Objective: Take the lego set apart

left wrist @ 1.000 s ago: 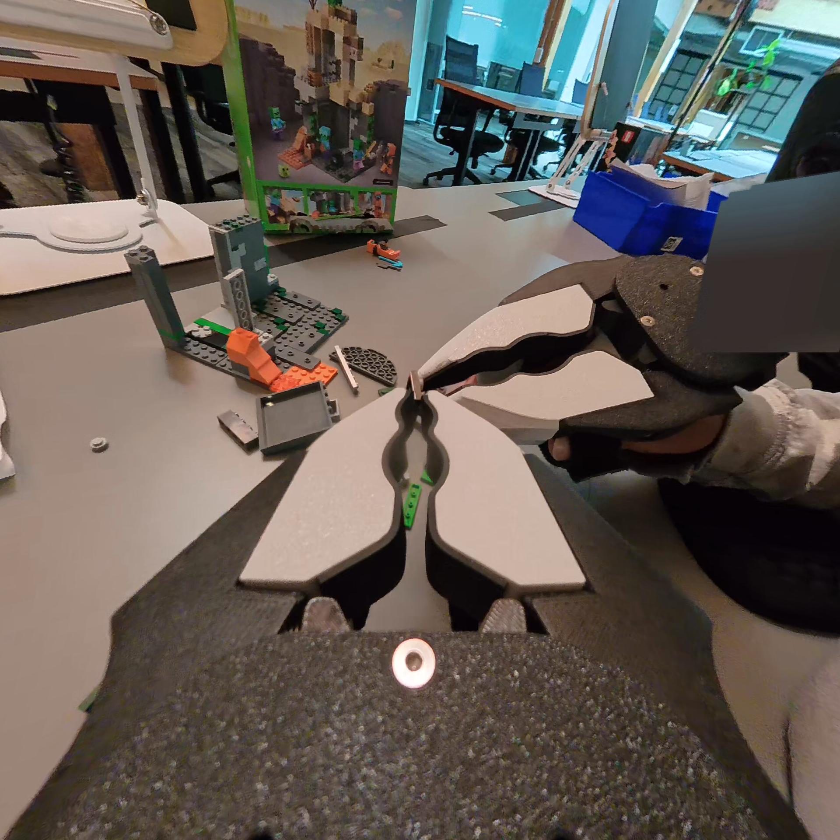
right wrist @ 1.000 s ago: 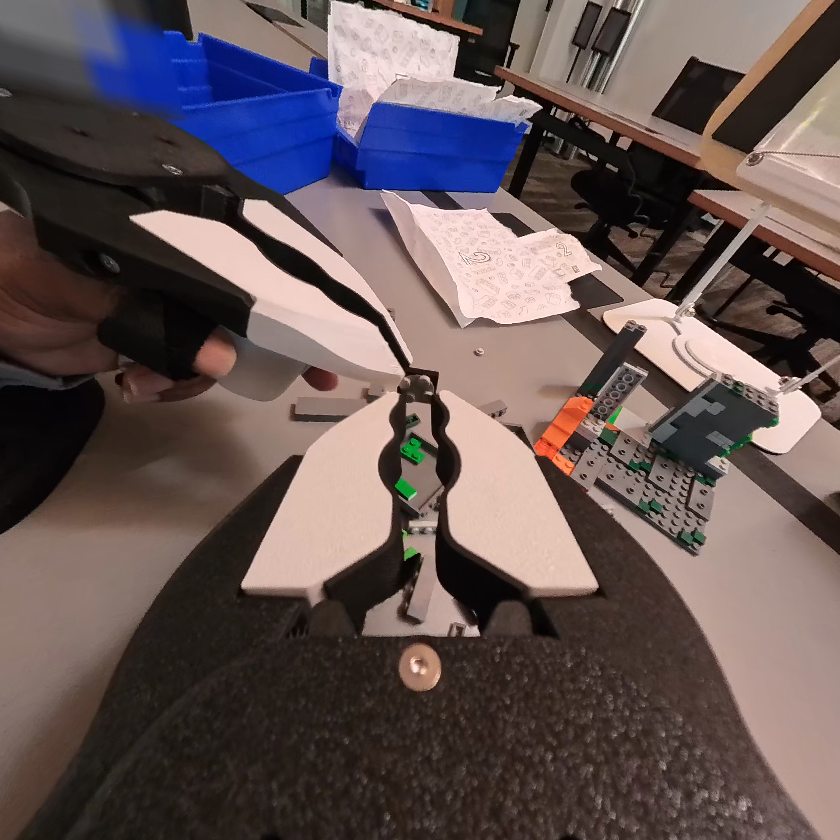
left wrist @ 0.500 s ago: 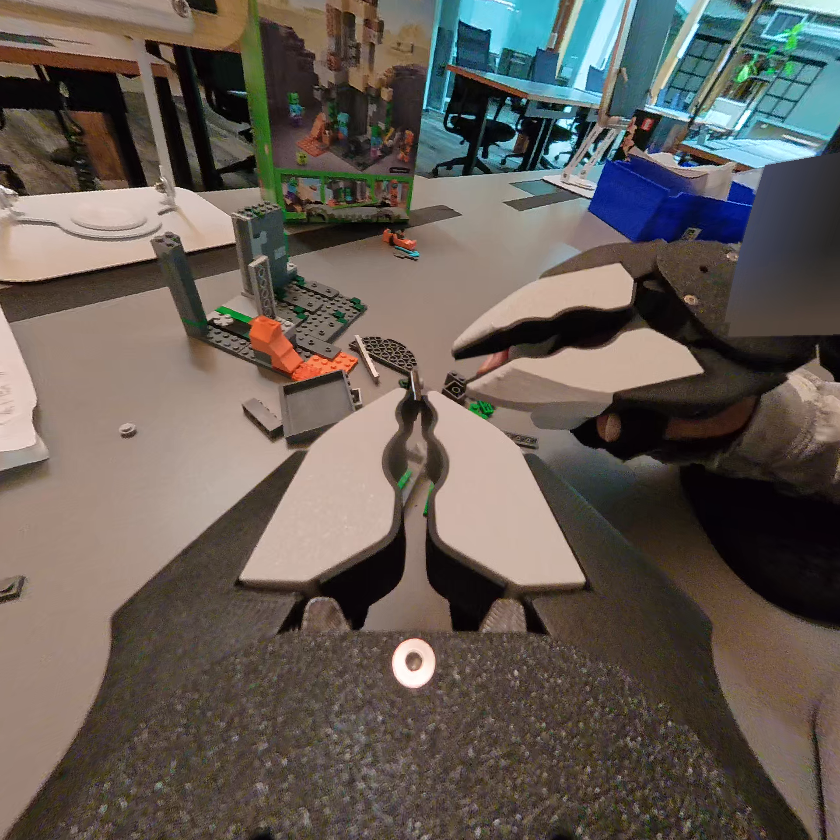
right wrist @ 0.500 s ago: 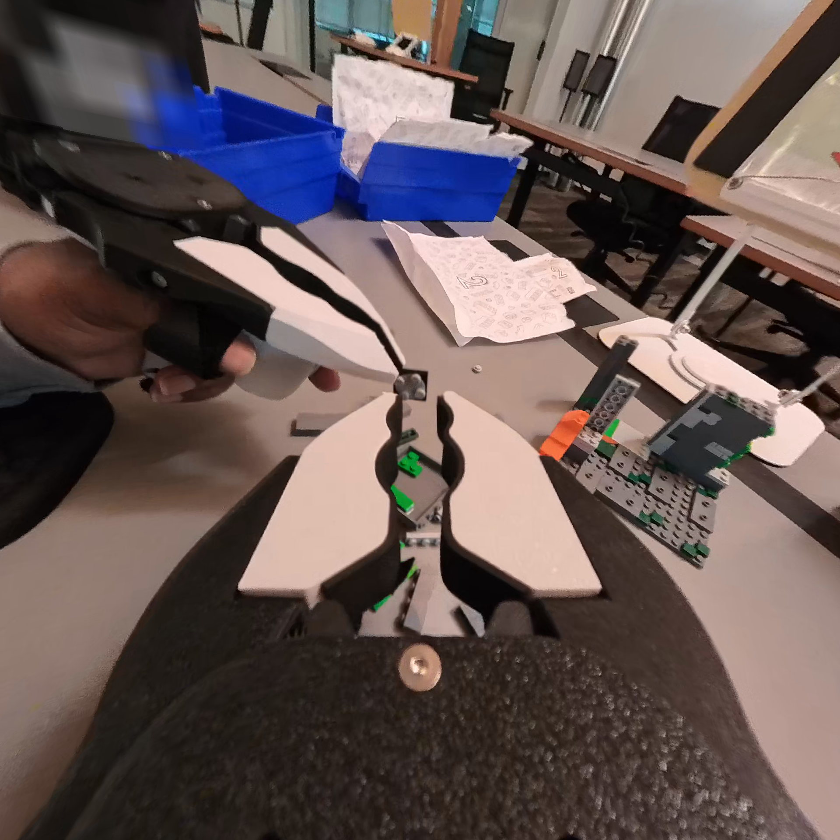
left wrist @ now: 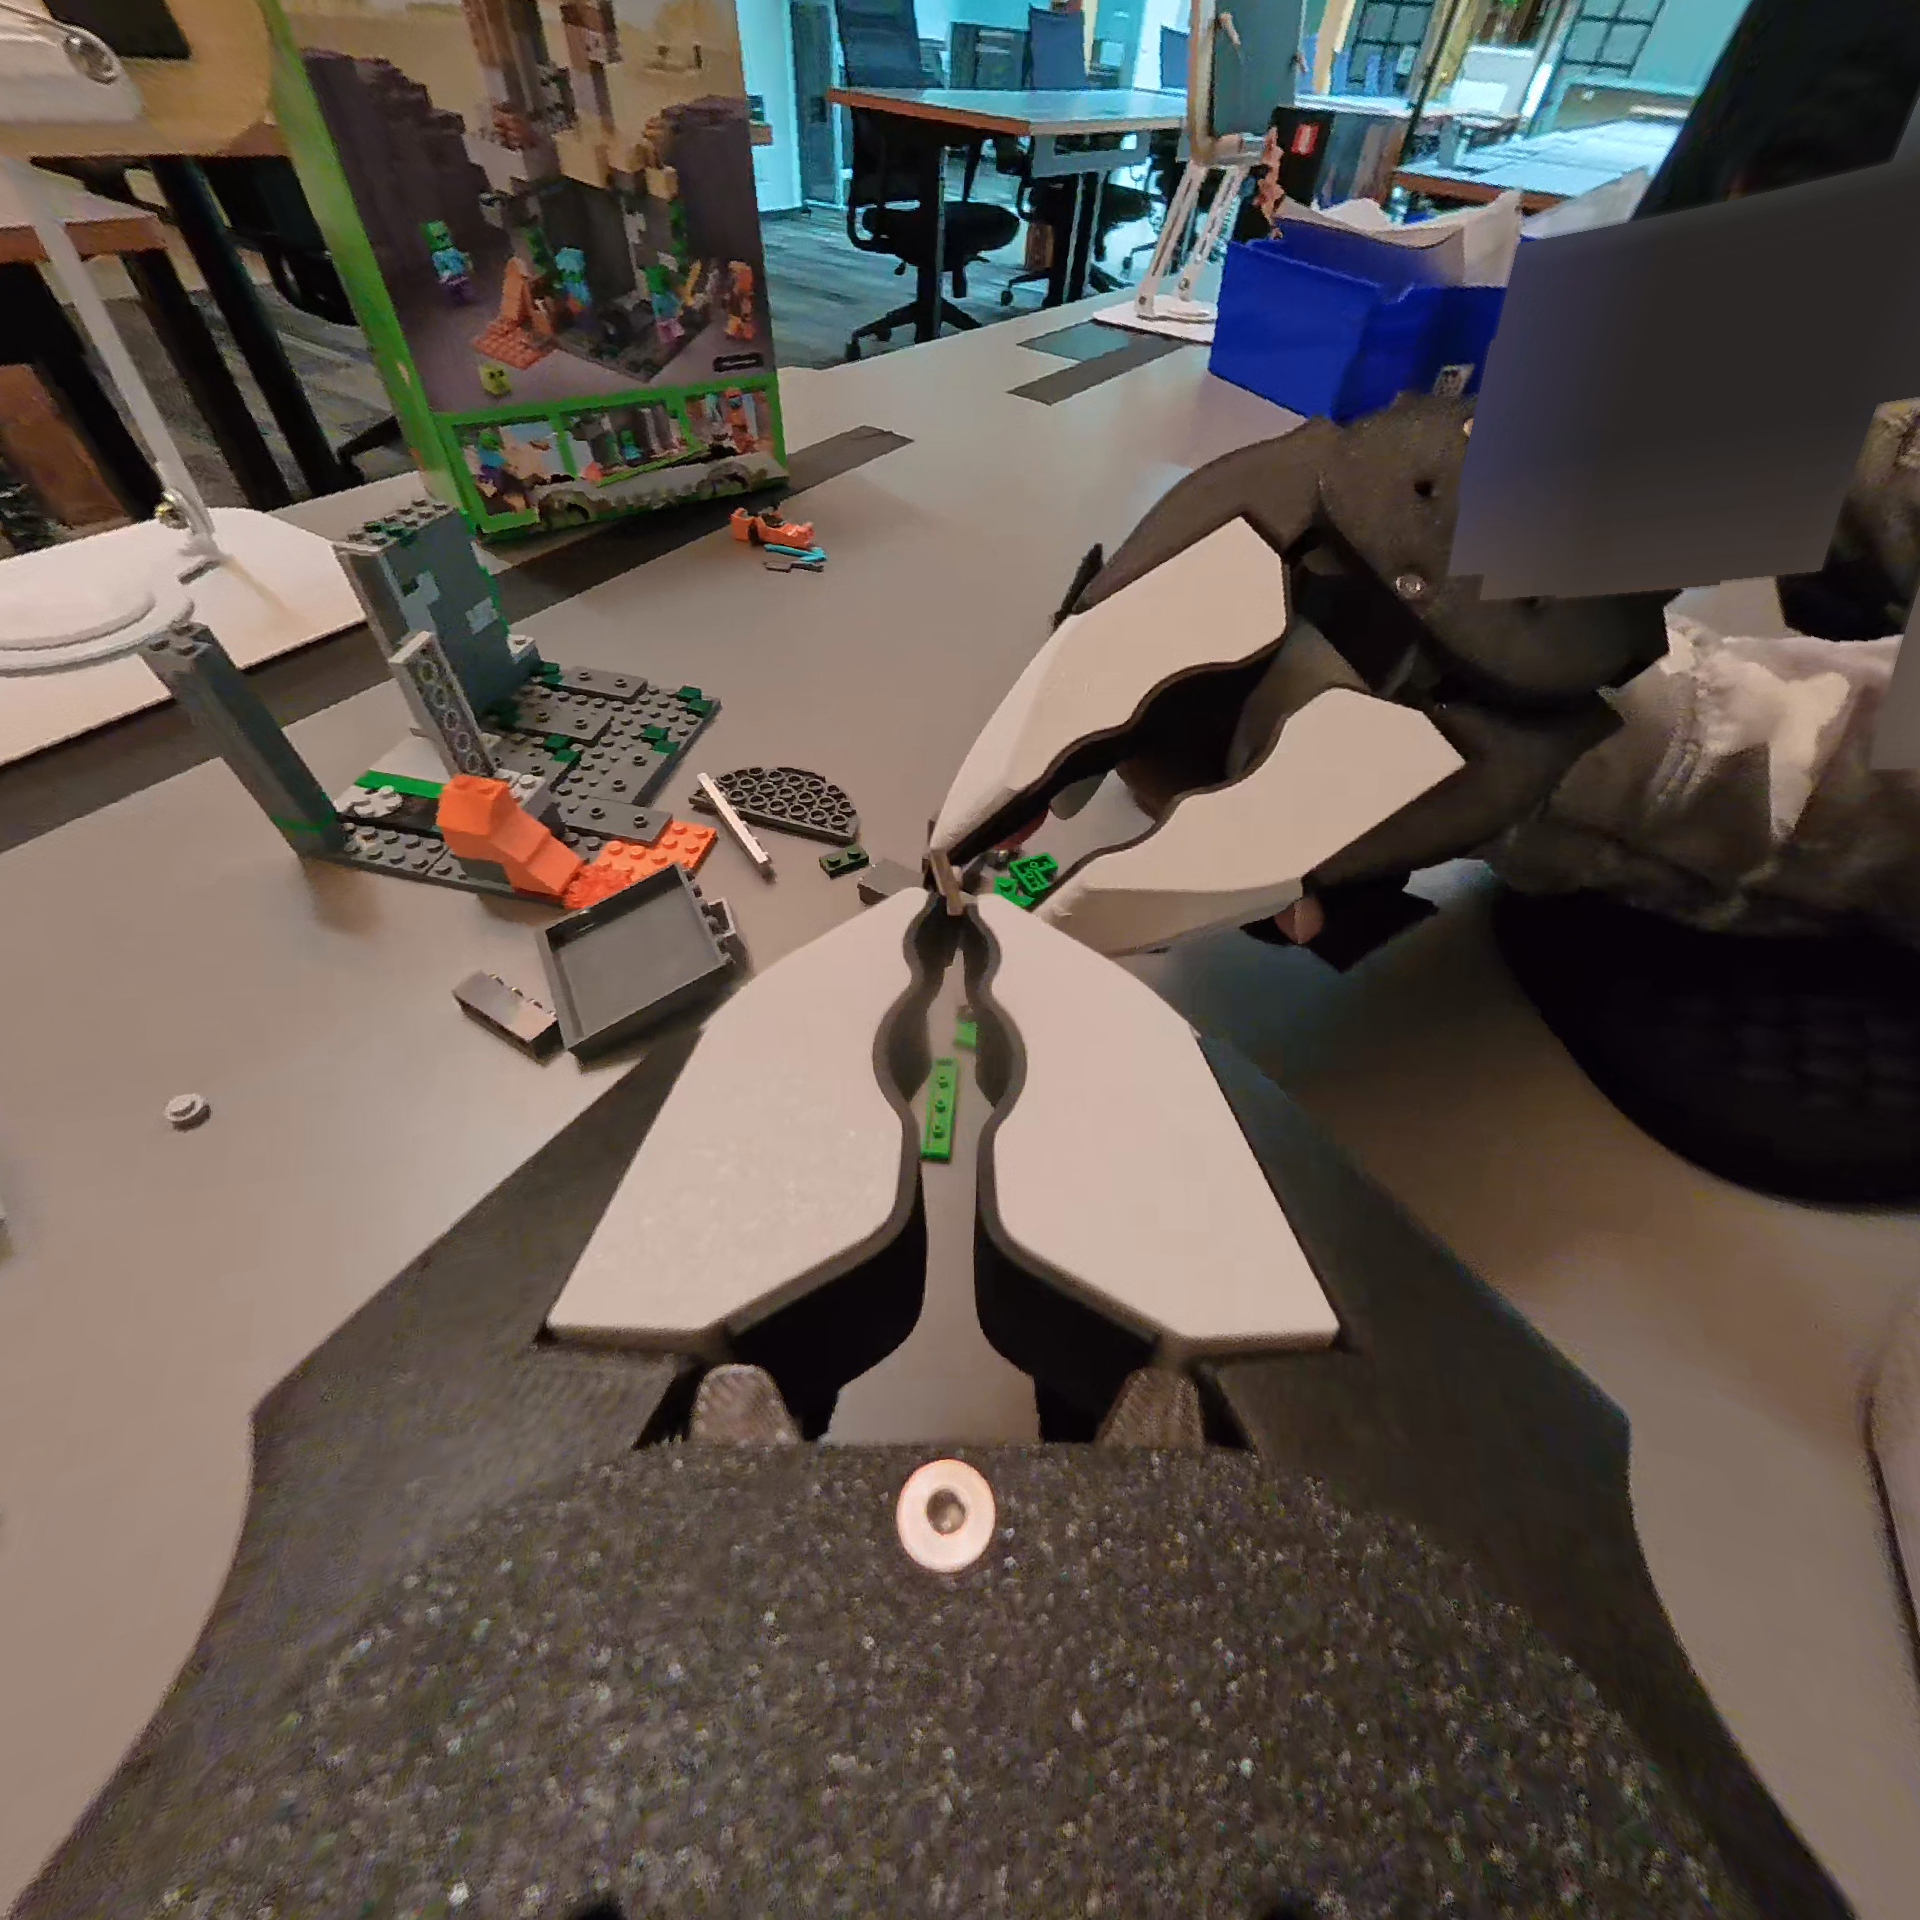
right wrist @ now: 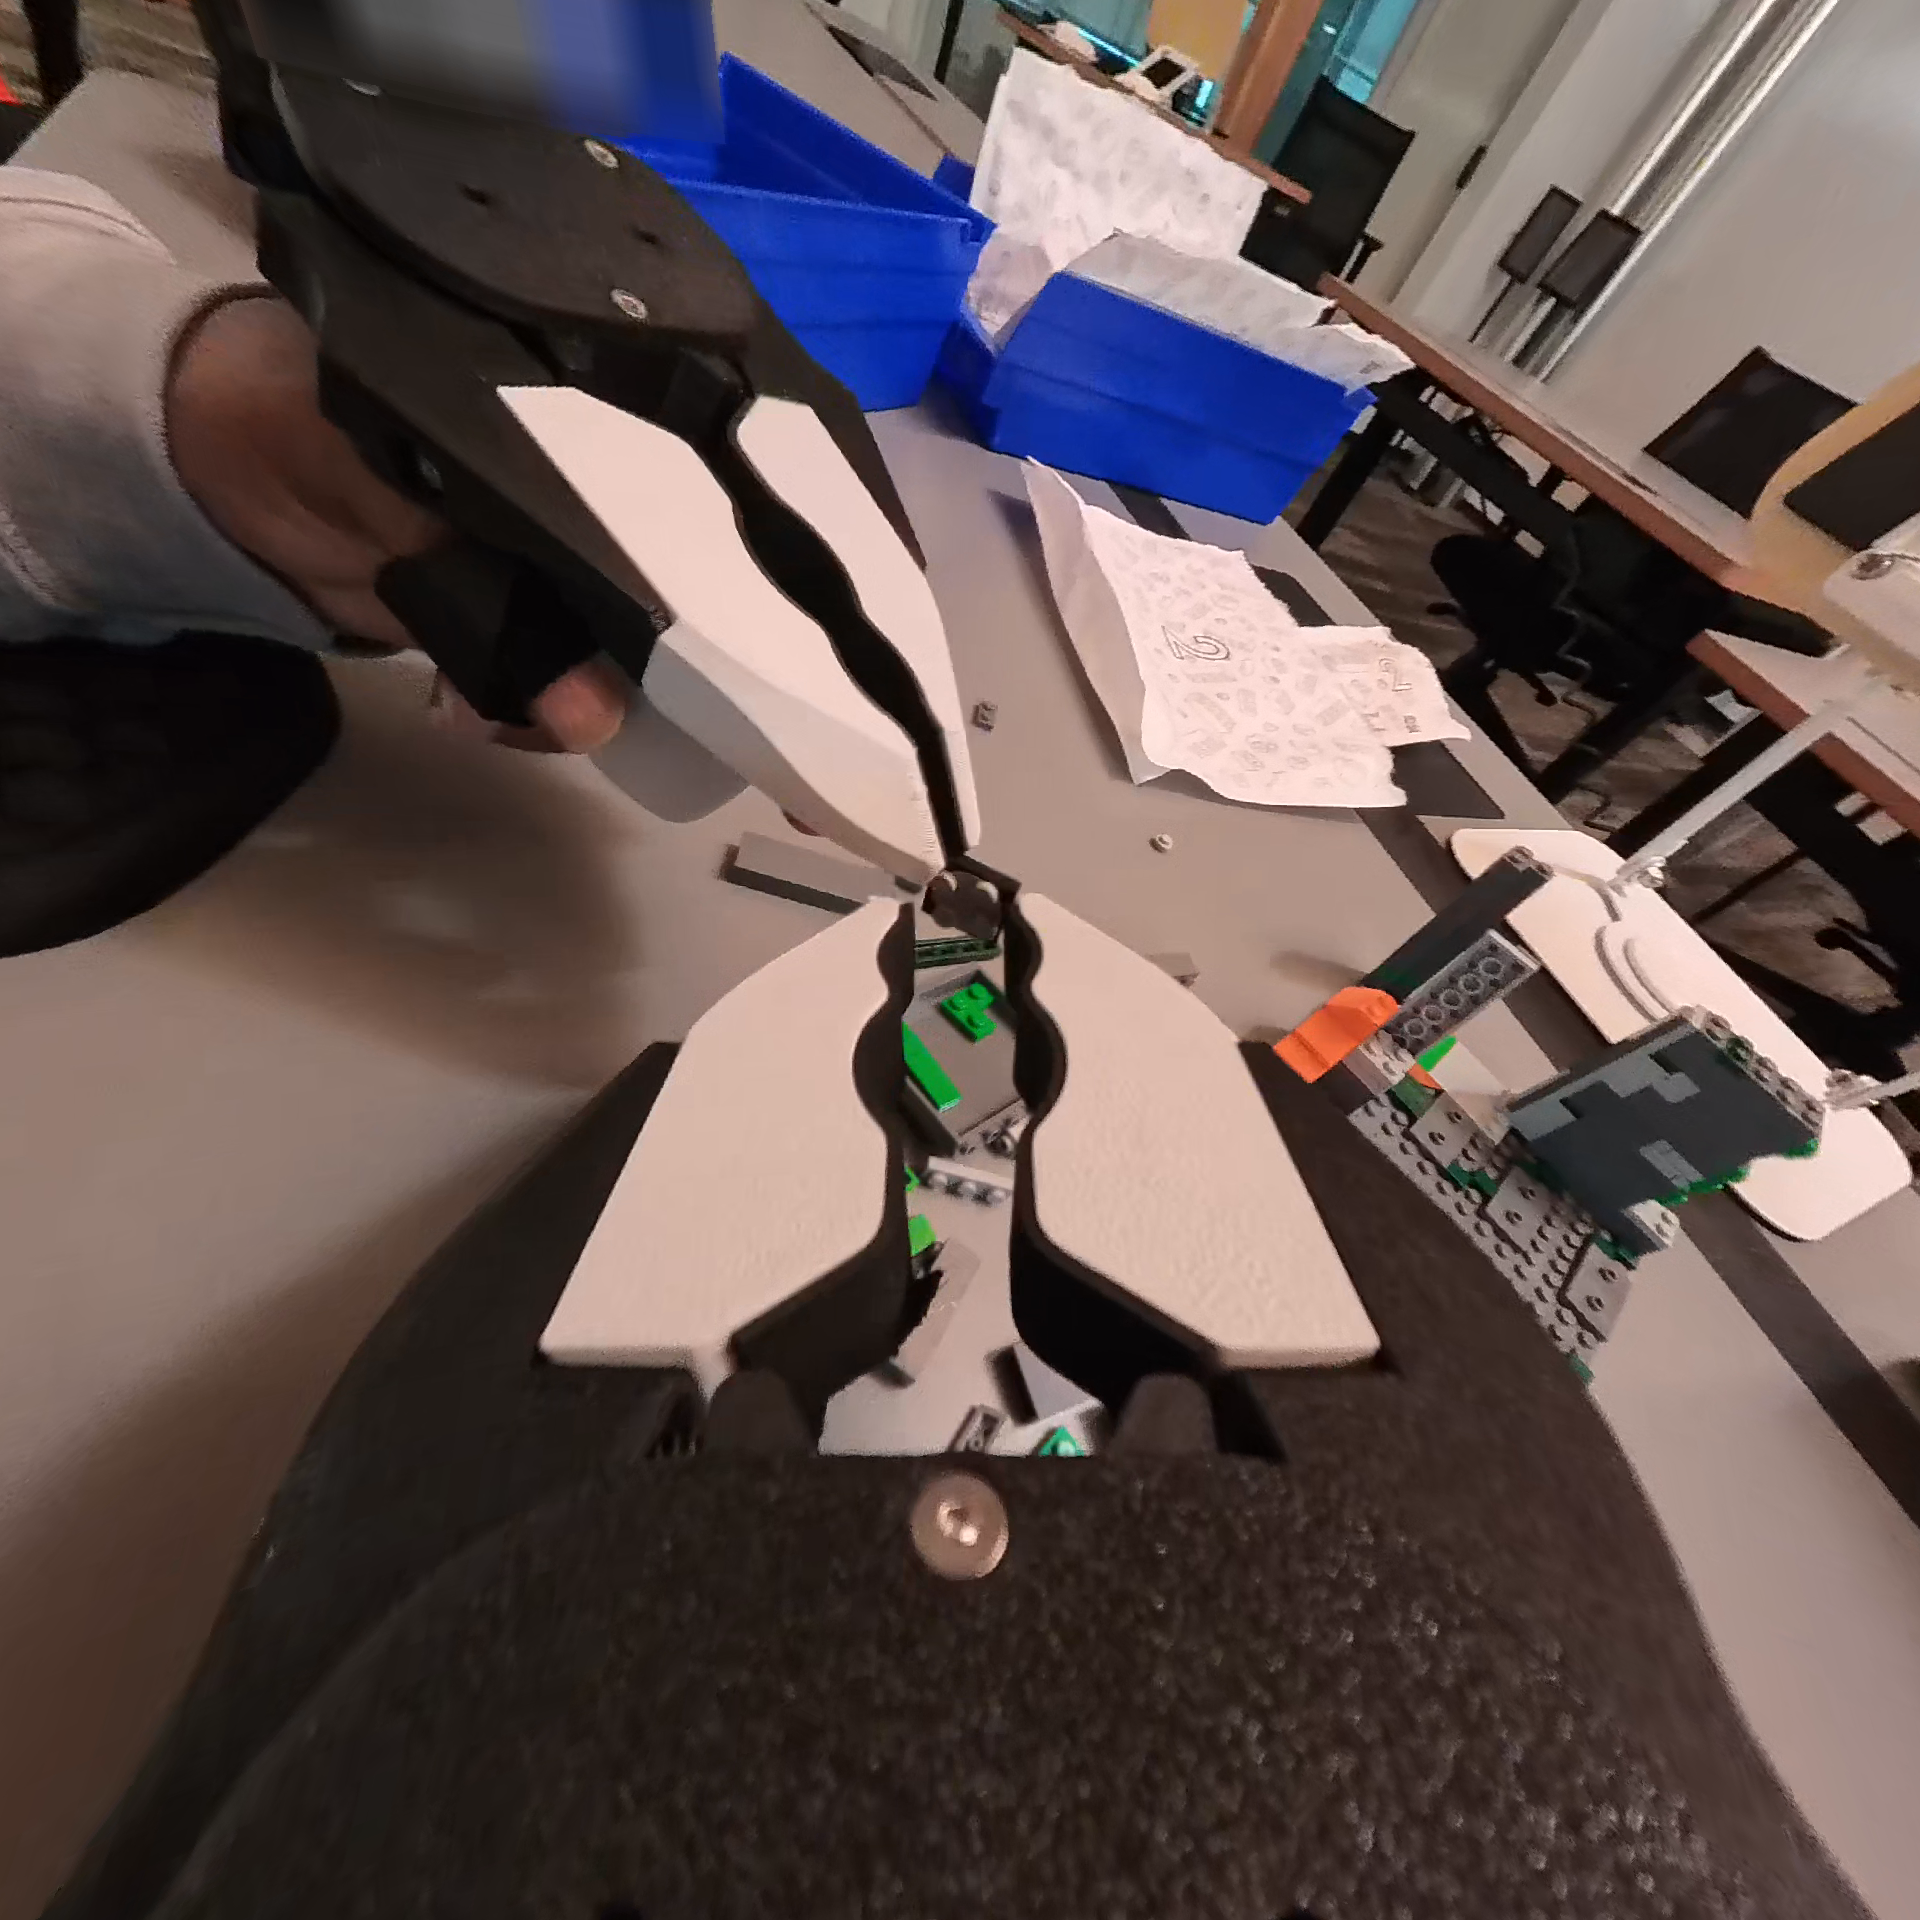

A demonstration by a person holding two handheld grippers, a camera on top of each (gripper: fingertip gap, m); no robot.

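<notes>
Lego pieces lay scattered across the grey counter [left wrist: 1039, 499], and the half-dismantled build [left wrist: 499, 769], a dark studded baseplate with grey pillars and an orange block, stood to the left, in front of the set's picture box [left wrist: 551, 249]. Both grippers met above the loose bits. The left gripper [left wrist: 948, 902] had its fingers drawn together on a small dark lego piece [left wrist: 943, 883], and the right gripper [right wrist: 961, 902] pinched the same piece [right wrist: 966, 899] from the other side, fingers narrow around it. A green plate [left wrist: 940, 1110] lay on the counter beneath the left gripper. A dark grey tray-shaped piece [left wrist: 634, 956] sat just beside the orange bricks. Farther off were blue bins [right wrist: 1143, 384] and a printed paper bag [right wrist: 1247, 665].
</notes>
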